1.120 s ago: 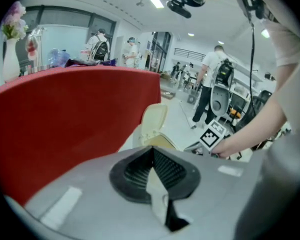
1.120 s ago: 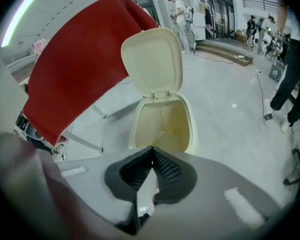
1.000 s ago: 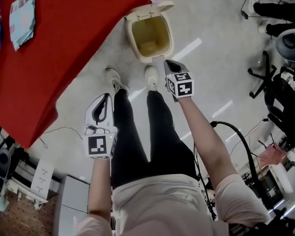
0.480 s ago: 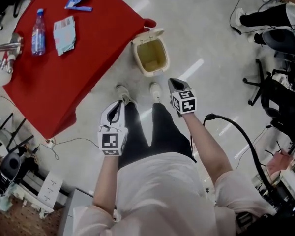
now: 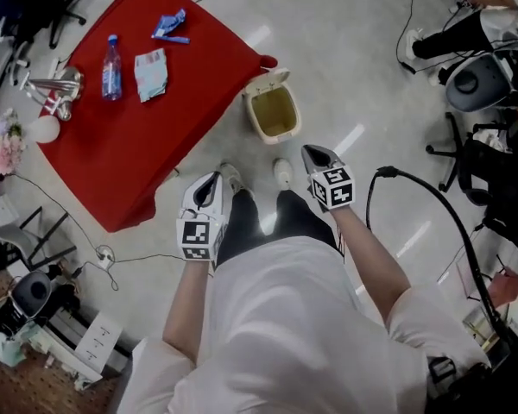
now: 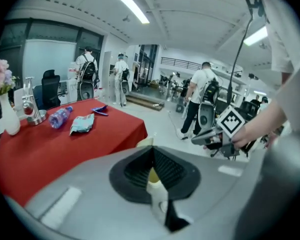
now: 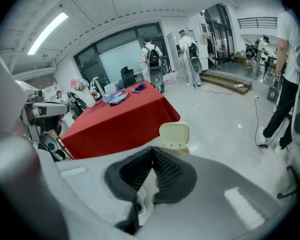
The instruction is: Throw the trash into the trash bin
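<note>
Beside the red table (image 5: pixel 112 149), the trash bin (image 5: pixel 276 139) shows its inside overhead.

Red table (image 5: pixel 121 145), pale floor (image 5: pixel 345 50)
We see a bottle (image 5: pixel 111 55), a pale packet (image 5: pixel 151 74) and a blue wrapper (image 5: pixel 170 27) on the table; the open trash bin (image 5: pixel 274 110) stands on the floor beside it

Showed red on the desk (image 5: pixel 112 153), cream on the trash bin (image 5: pixel 261 128), black-and-white squares on the left gripper (image 5: pixel 212 178) and right gripper (image 5: pixel 310 150).

Head view looks steeply down from high; both gripper views face outward, sharing red table (image 5: pixel 112 149), trash bin (image 5: pixel 276 137).
</note>
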